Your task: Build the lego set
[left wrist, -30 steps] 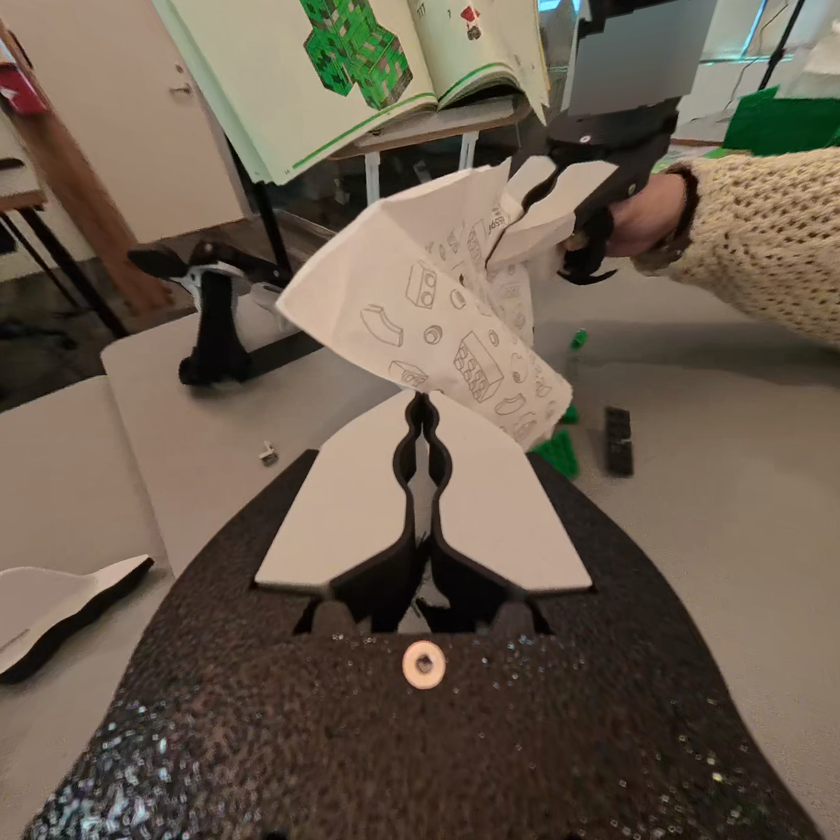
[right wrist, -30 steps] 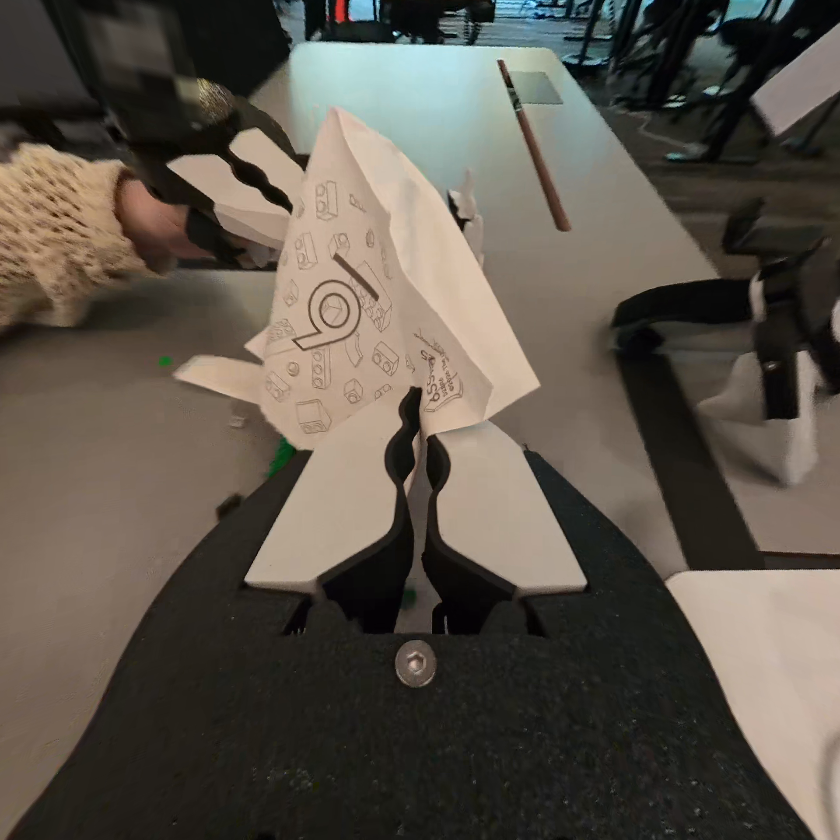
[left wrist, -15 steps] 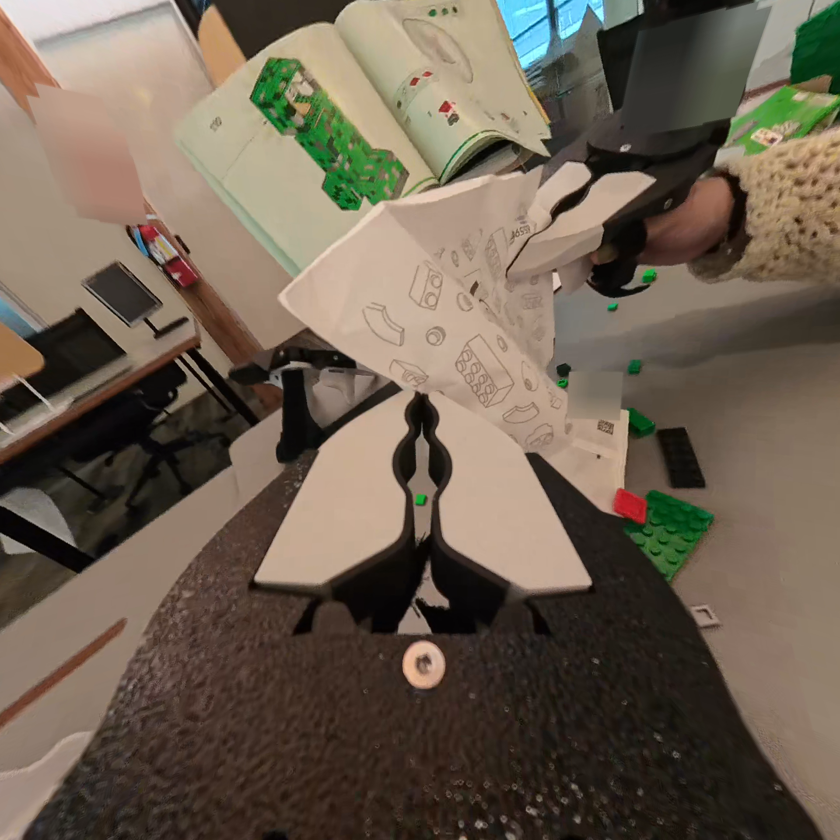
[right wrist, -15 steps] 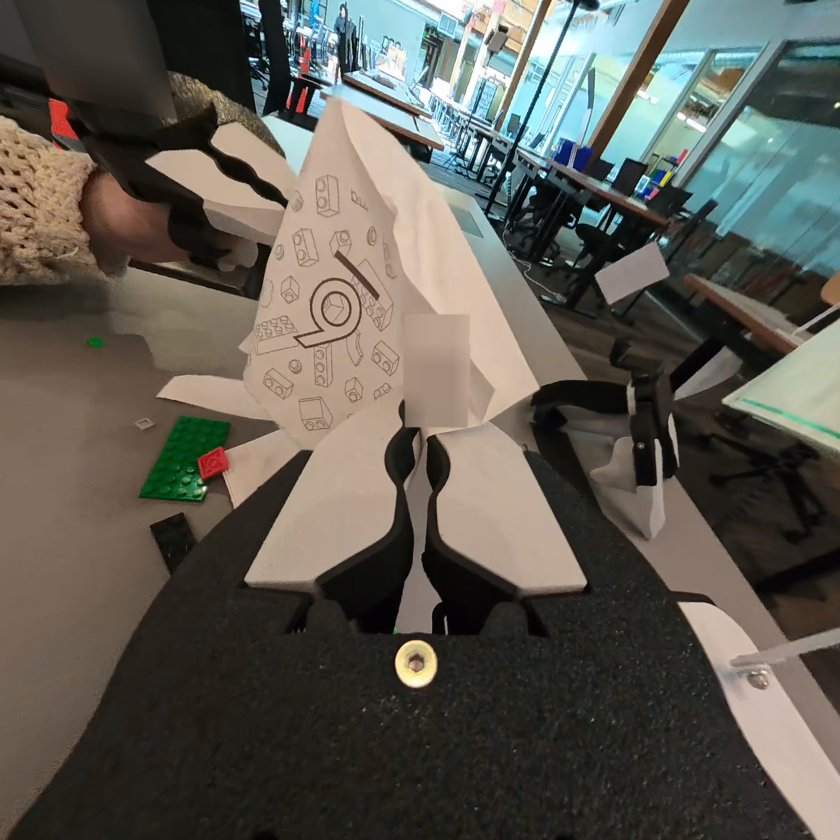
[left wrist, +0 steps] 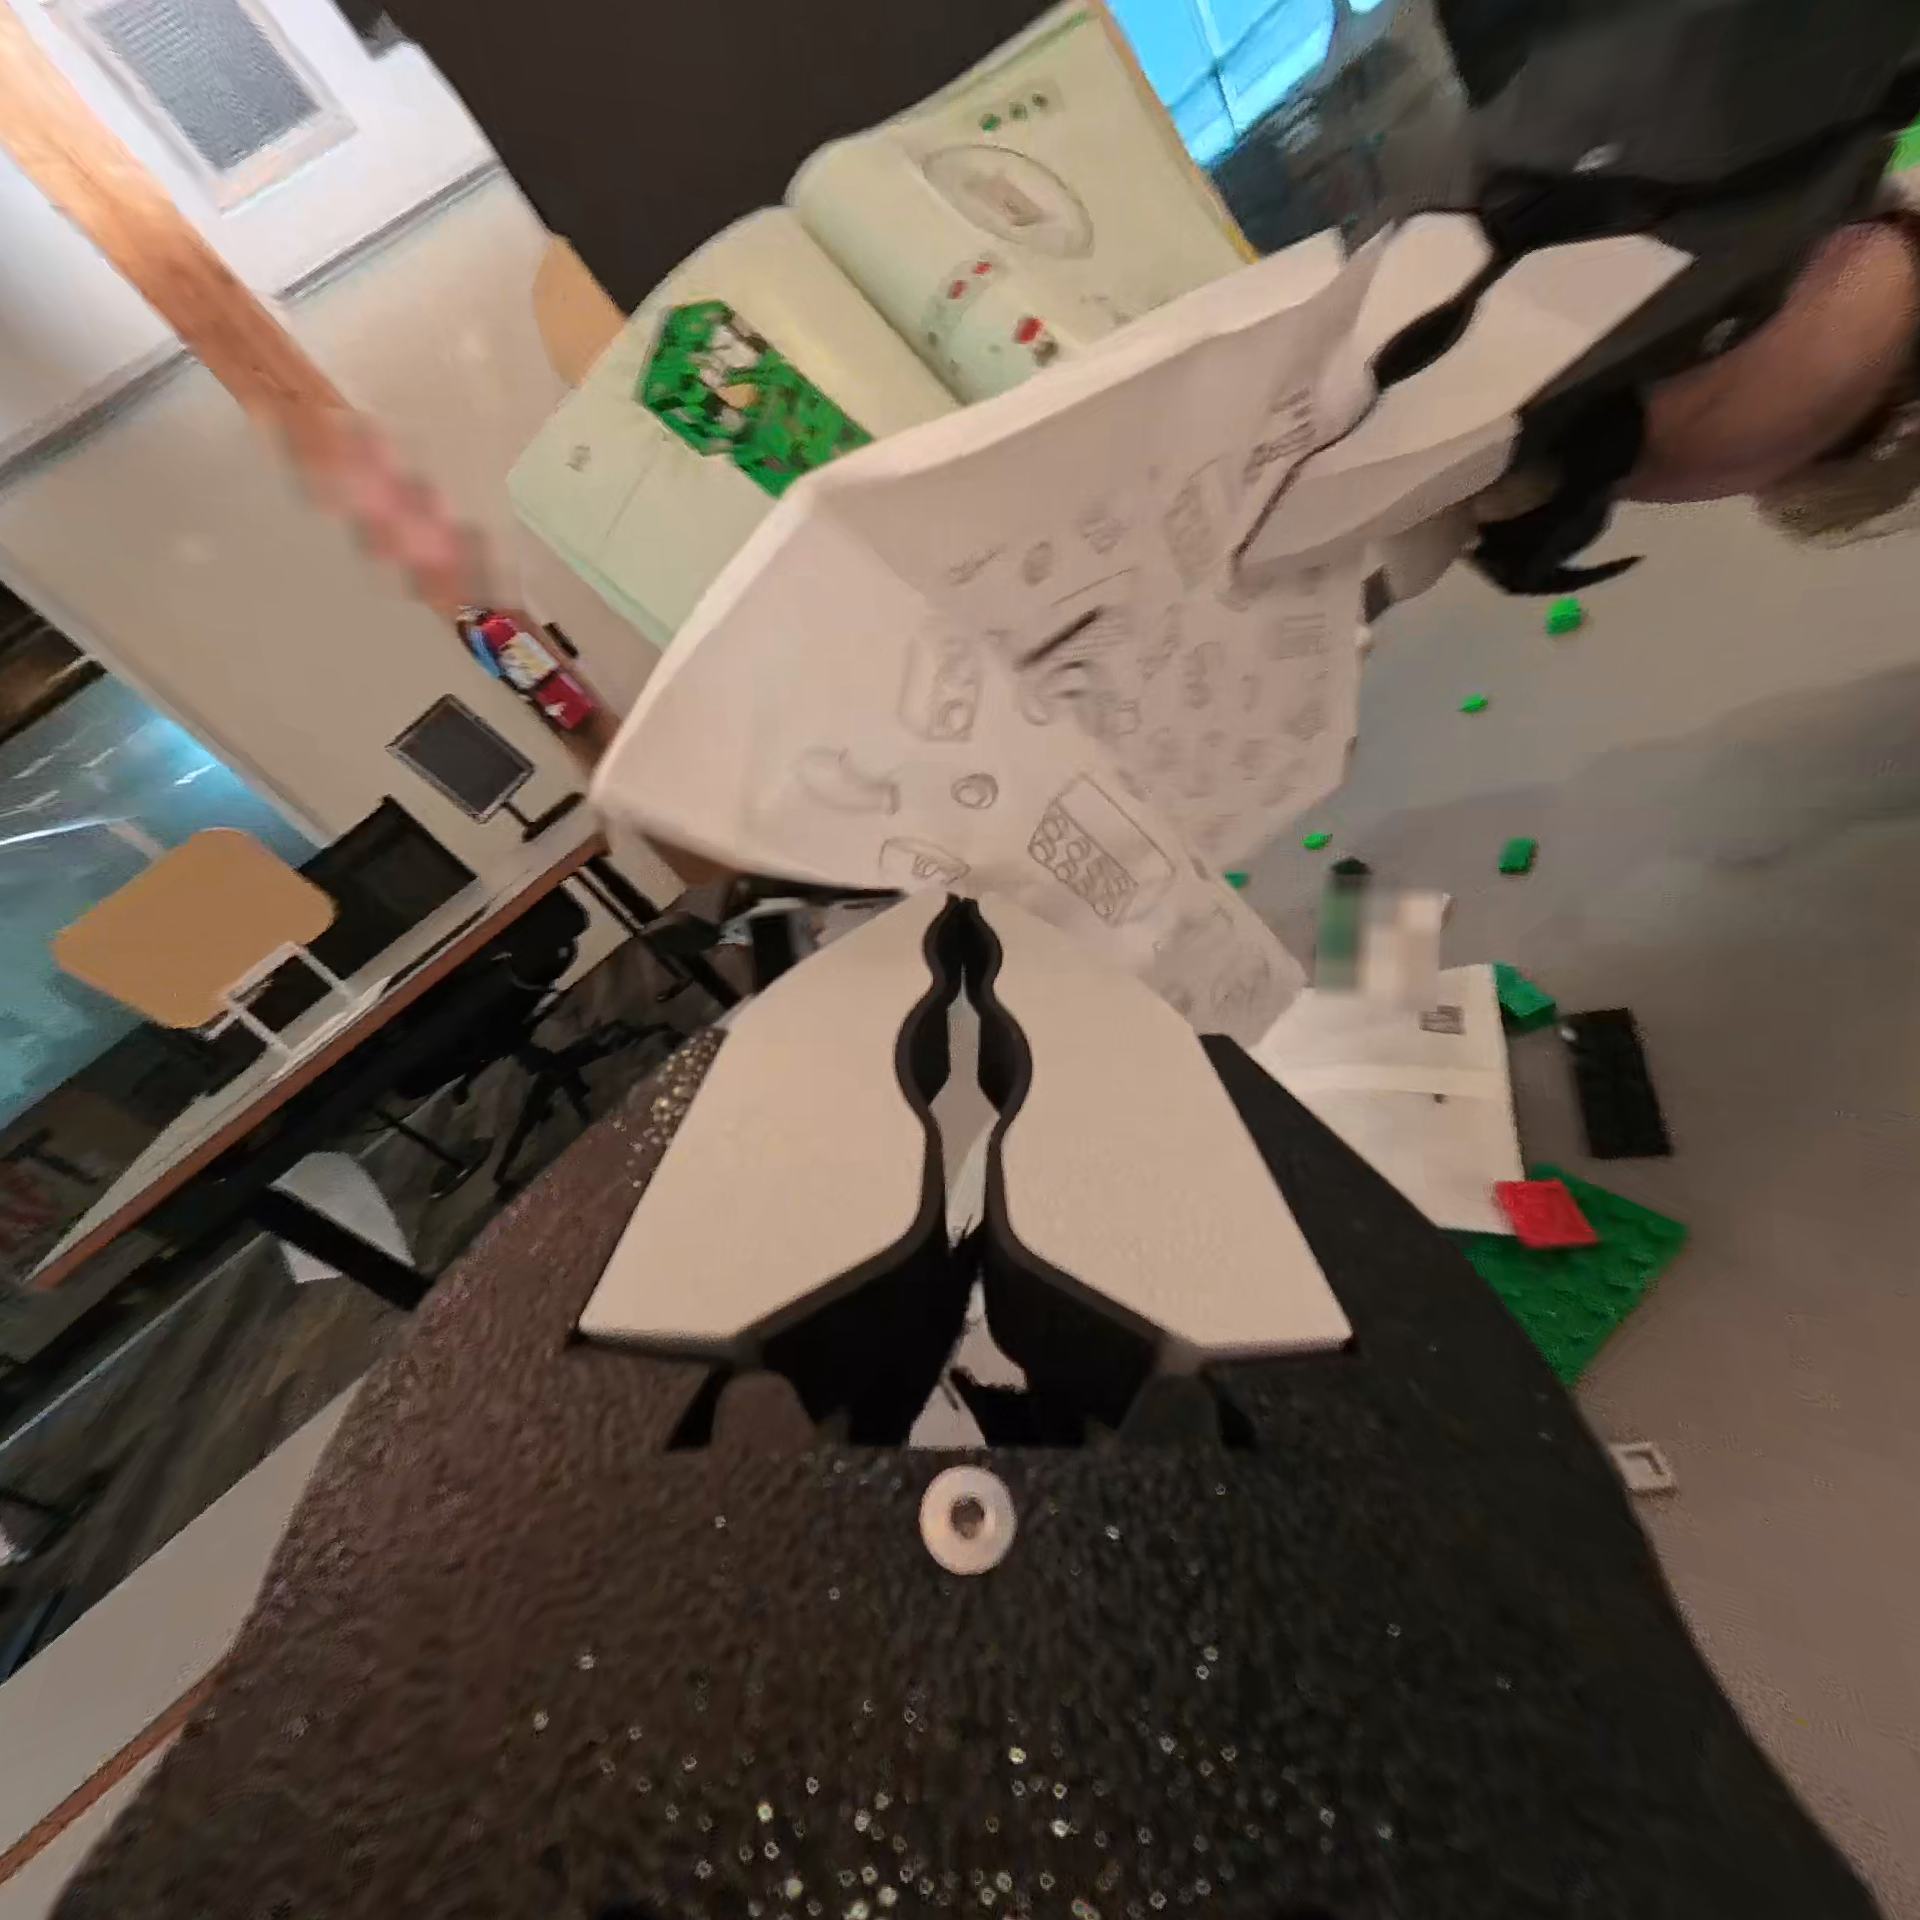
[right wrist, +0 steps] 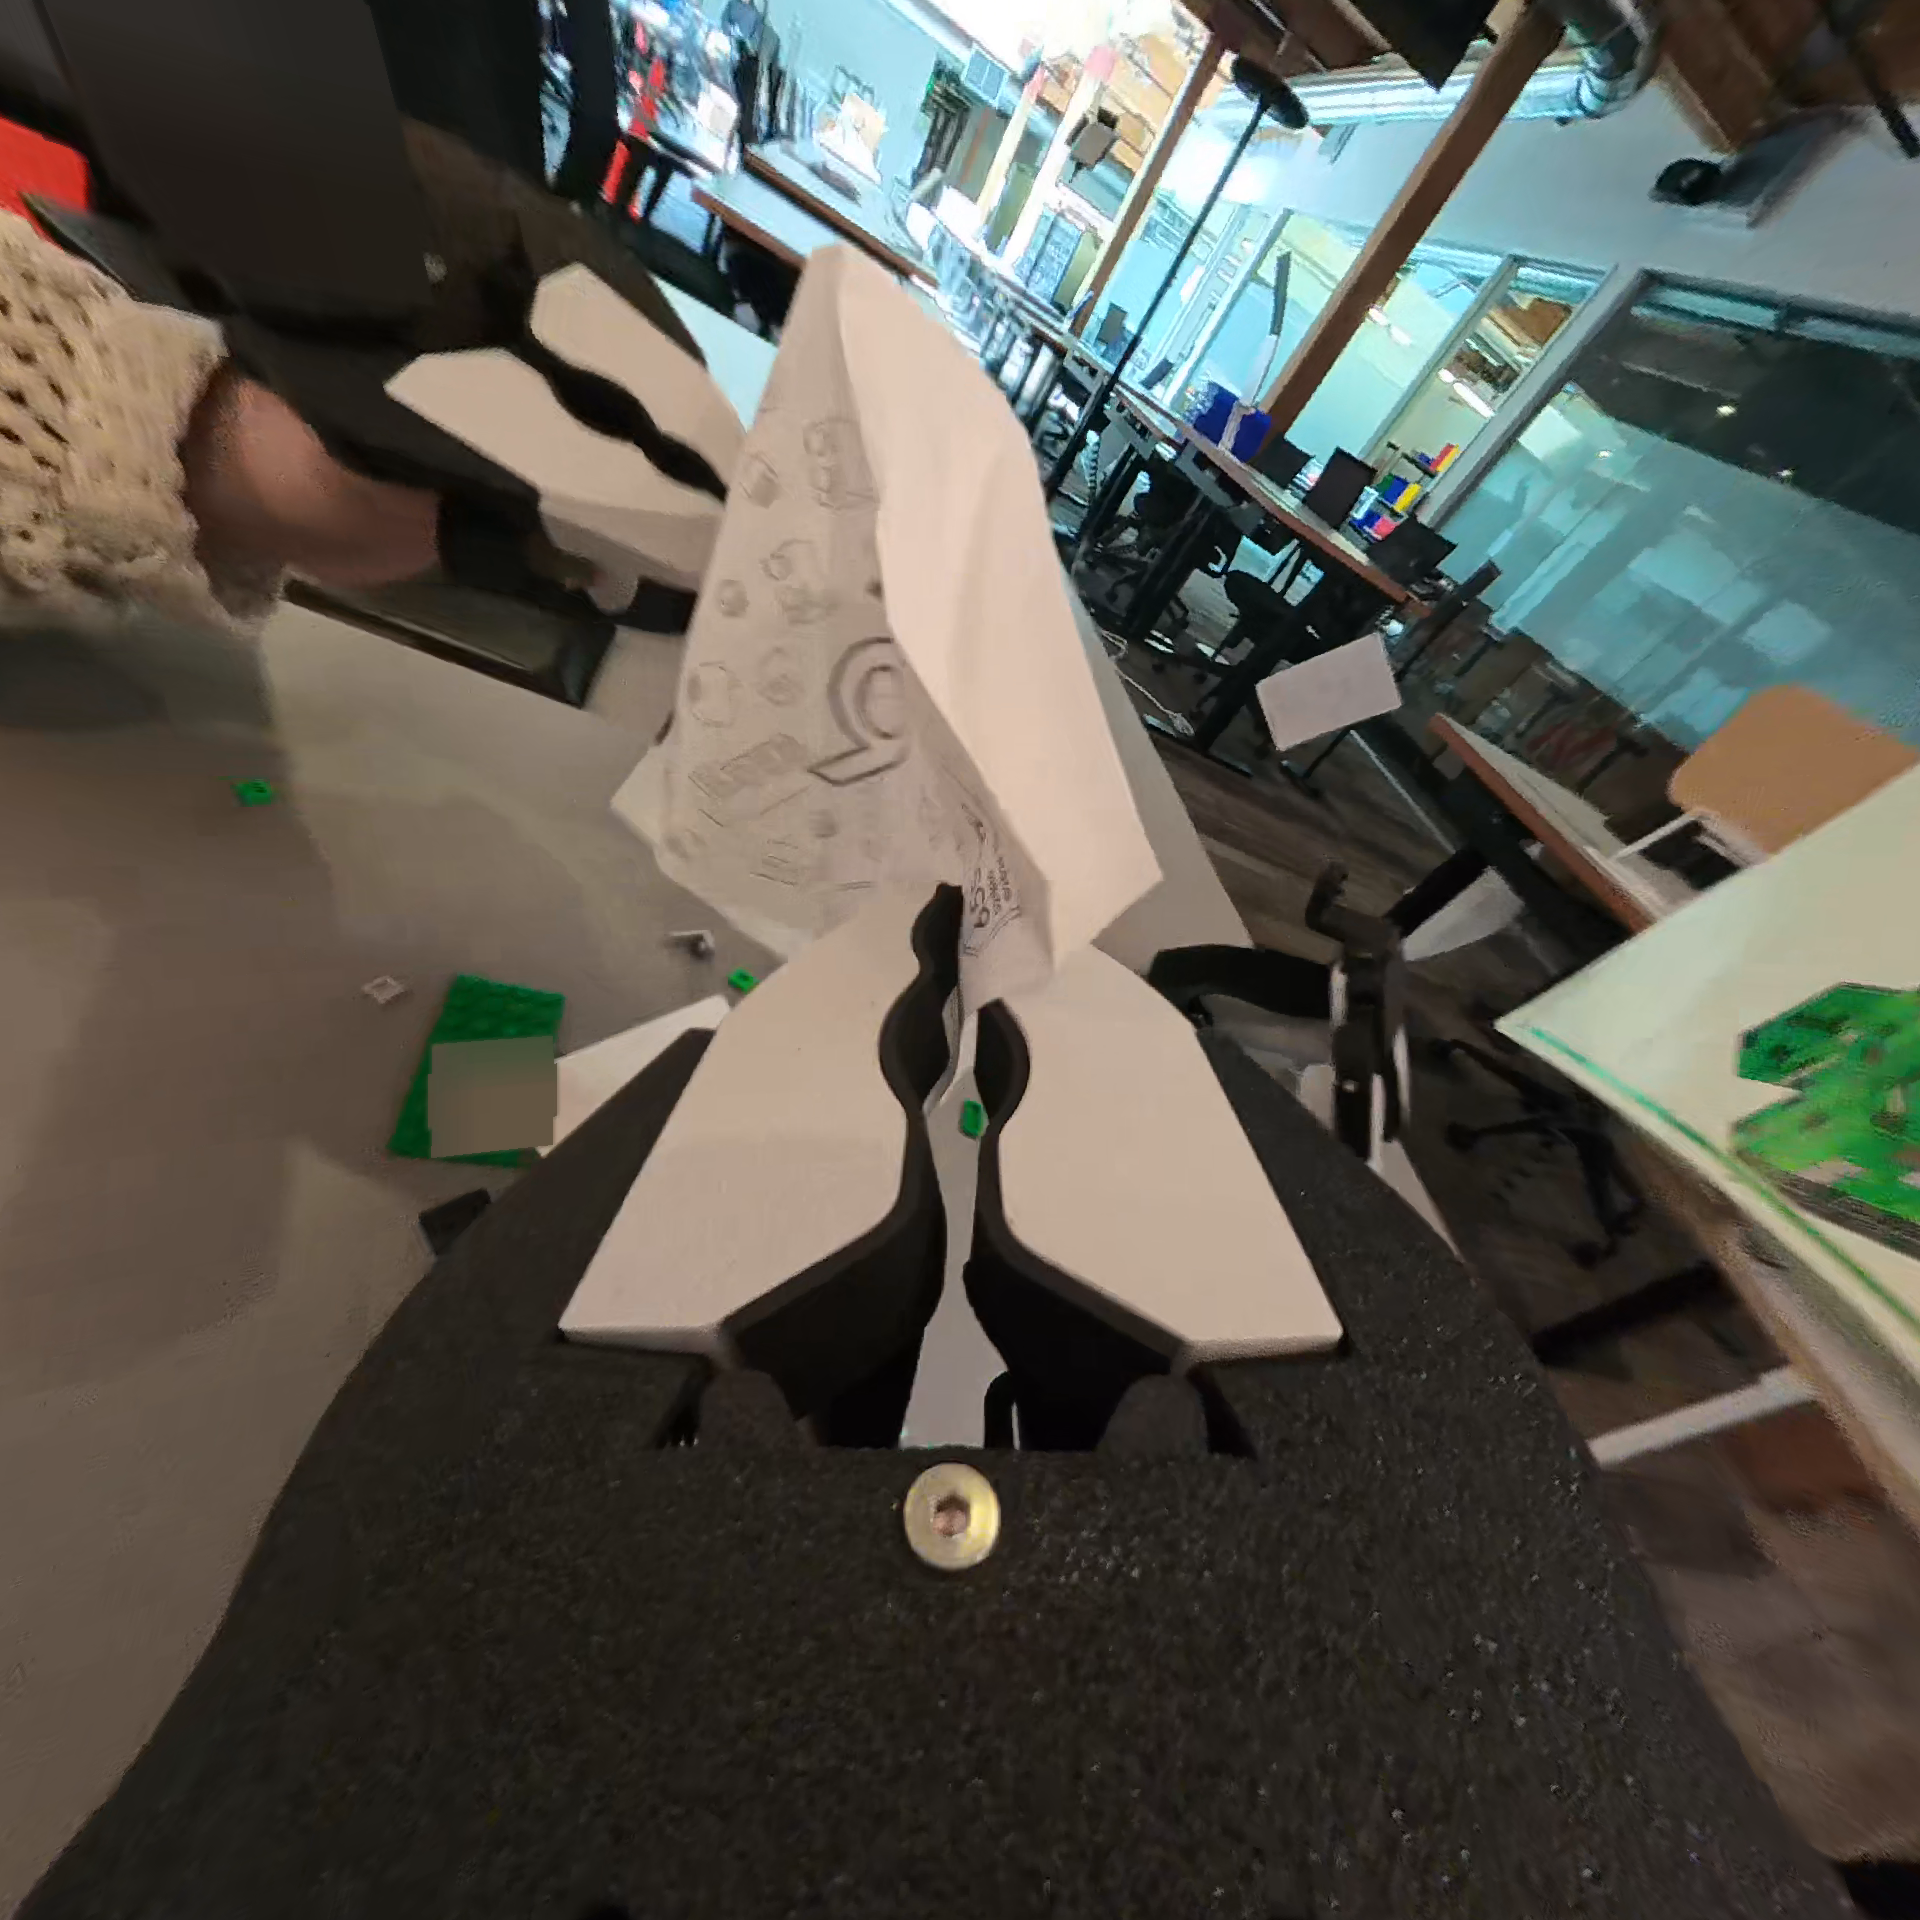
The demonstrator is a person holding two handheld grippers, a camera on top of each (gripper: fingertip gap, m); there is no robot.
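Note:
A white paper bag printed with brick drawings hangs in the air between both grippers, above the grey table. My left gripper is shut on its lower edge. My right gripper is shut on its upper right corner. In the right wrist view the bag rises from my right gripper, and the left gripper pinches its far side. A green plate with a red tile on it, a black plate and small green pieces lie on the table.
A second white bag lies flat by the green plate. An open instruction booklet stands on a holder behind the bag; it also shows at the right of the right wrist view. A black and white stand sits at the table's edge. Desks and chairs stand beyond. My right fingertips sit around 11 cm from my left ones.
Both grippers have lifted and tilted upward with the bag still pinched between them. More of the room and of the loose pieces on the table shows now.

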